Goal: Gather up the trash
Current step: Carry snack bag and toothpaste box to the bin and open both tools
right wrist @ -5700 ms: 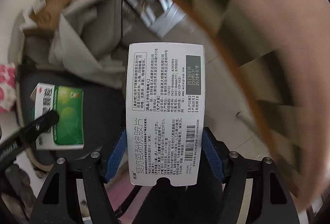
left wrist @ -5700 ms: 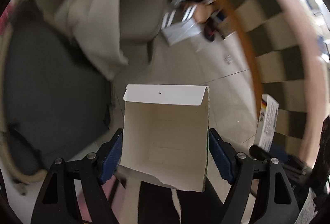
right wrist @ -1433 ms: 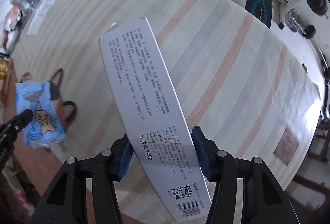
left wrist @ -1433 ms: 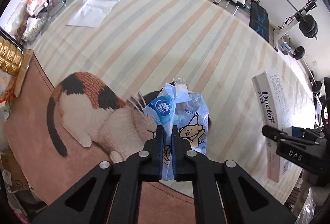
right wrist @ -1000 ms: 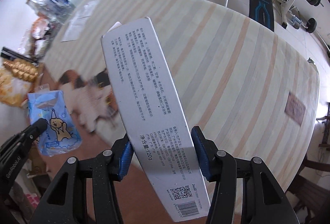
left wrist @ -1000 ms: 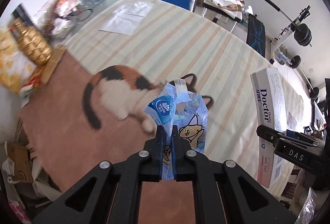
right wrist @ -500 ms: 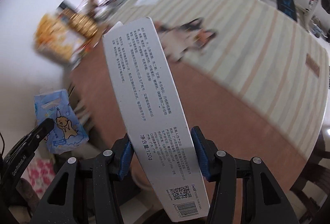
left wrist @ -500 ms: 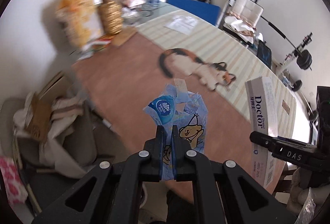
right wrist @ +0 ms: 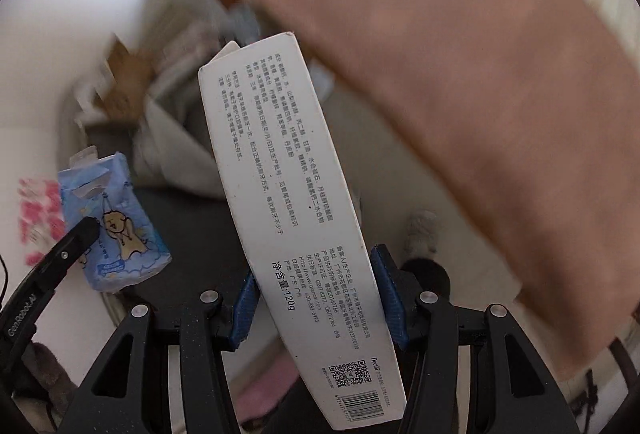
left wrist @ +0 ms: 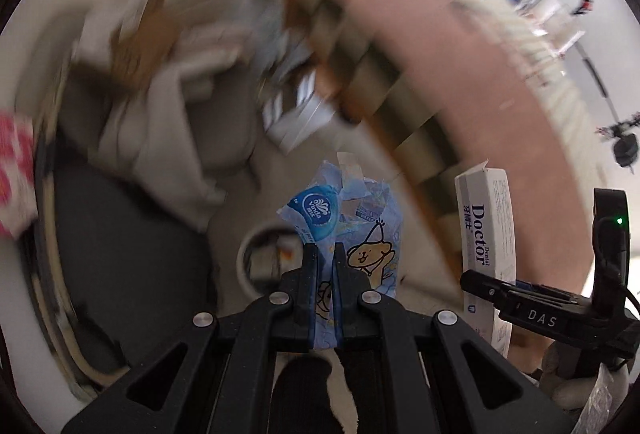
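My left gripper (left wrist: pixel 323 254) is shut on a crumpled blue tissue packet (left wrist: pixel 352 206) with a cartoon dog, held above the floor beside the table. The same blue tissue packet (right wrist: pixel 110 230) shows at the left of the right wrist view, pinched by the left gripper's fingers (right wrist: pixel 76 238). My right gripper (right wrist: pixel 316 286) is shut on a long white toothpaste box (right wrist: pixel 288 202), which stands tilted between the blue pads. That toothpaste box (left wrist: pixel 486 238), marked "Doctor", appears at the right of the left wrist view. Below both lies a dark bin (left wrist: pixel 124 254) with a pale rim.
The table's pinkish-brown edge (right wrist: pixel 480 114) curves over the upper right, with a checked cloth (left wrist: pixel 400 102) hanging under it. Cardboard (left wrist: pixel 140 42) and pale fabric (left wrist: pixel 160 138) are piled on the floor at upper left, blurred. A pink-patterned item (left wrist: pixel 14 174) sits at far left.
Both grippers have swung off the tabletop and down towards the floor beside the table, still holding the packet and the box. The view now shows the dark bin and floor clutter, blurred.
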